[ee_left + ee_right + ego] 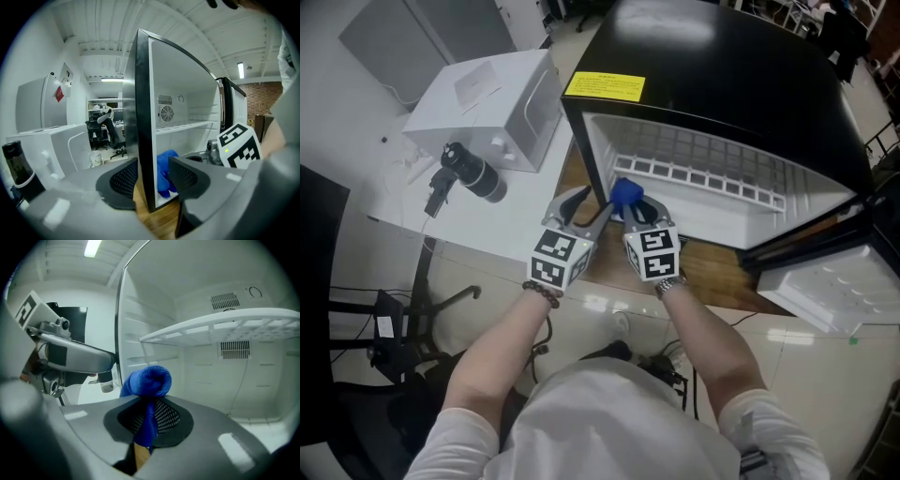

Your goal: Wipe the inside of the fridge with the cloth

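While right gripper jaws clamp the half-hidden cloth, left gripper jaws gape astride the fridge wall.

We see bright, even light from a white ceiling tube lamp, soft glare on the glossy black fridge top, and fisheye-bent, blurred edges in both gripper views.

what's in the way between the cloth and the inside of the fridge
Nothing visible. The right gripper holds the cloth at the open front of the fridge; the white shelf sits above its path.
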`<state>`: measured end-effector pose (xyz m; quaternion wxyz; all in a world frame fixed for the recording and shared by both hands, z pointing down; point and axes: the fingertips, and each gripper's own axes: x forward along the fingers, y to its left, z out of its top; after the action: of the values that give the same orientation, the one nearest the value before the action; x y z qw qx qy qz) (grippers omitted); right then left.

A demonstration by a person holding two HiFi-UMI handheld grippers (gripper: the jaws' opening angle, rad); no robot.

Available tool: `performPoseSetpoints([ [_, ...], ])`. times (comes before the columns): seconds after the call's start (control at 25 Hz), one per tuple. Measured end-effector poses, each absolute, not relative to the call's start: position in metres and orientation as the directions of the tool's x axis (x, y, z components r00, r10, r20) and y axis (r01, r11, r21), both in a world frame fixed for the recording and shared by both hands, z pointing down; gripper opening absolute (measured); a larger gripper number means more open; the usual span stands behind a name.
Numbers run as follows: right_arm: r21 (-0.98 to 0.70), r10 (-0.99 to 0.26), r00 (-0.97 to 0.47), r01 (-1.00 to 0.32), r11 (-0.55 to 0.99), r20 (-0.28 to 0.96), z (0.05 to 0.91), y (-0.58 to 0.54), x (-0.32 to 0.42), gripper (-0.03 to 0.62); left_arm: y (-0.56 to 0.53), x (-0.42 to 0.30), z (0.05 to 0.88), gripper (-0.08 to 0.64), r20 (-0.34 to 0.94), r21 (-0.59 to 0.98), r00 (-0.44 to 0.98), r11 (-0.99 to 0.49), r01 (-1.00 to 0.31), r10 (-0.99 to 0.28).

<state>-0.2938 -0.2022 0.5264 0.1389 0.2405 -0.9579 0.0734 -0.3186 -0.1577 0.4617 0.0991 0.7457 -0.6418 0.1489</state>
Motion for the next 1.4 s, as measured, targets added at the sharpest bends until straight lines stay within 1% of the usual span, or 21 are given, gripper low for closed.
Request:
performPoseSetpoints([
  [0.32, -0.062, -0.491, -0.809, -0.536, 0.842, 0.322, 0.539, -0.229, -0.301, 0.029, -0.164, -0.320, 0.464, 0.196, 0.336, -0.043, 0.118, -0.140, -0.989, -0.934],
  [0.72, -0.053, -0.551, -0.773, -0.594, 0.803, 0.315, 0.552, -0.261, -0.311, 0.029, -0.171, -0.321, 0.461, 0.192, 0.312, -0.015, 0.092, -0.102, -0.995, -0.946],
  [0.92, -0.064, -0.580, -0.755, -0.624, 0.779, 0.305, 0.557, -0.278, -0.316, 0.029, -0.171, -0.322, 0.461, 0.189, 0.309, -0.018, 0.096, -0.107, -0.994, -0.946],
  [1.08, -0.064, -0.604, -0.740, -0.646, 0.760, 0.297, 0.561, -0.290, -0.319, 0.029, -0.172, -0.324, 0.459, 0.180, 0.292, -0.010, 0.094, -0.102, -0.995, -0.952],
  [1.2, -0.068, -0.617, -0.730, -0.660, 0.749, 0.293, 0.563, -0.298, -0.321, 0.029, -0.172, -0.325, 0.459, 0.157, 0.285, -0.013, 0.093, -0.100, -0.995, -0.954],
  [1.4, -0.059, -0.633, -0.717, -0.674, 0.736, 0.290, 0.565, -0.308, -0.324, 0.029, -0.174, -0.326, 0.460, 0.155, 0.287, -0.017, 0.096, -0.105, -0.994, -0.953],
])
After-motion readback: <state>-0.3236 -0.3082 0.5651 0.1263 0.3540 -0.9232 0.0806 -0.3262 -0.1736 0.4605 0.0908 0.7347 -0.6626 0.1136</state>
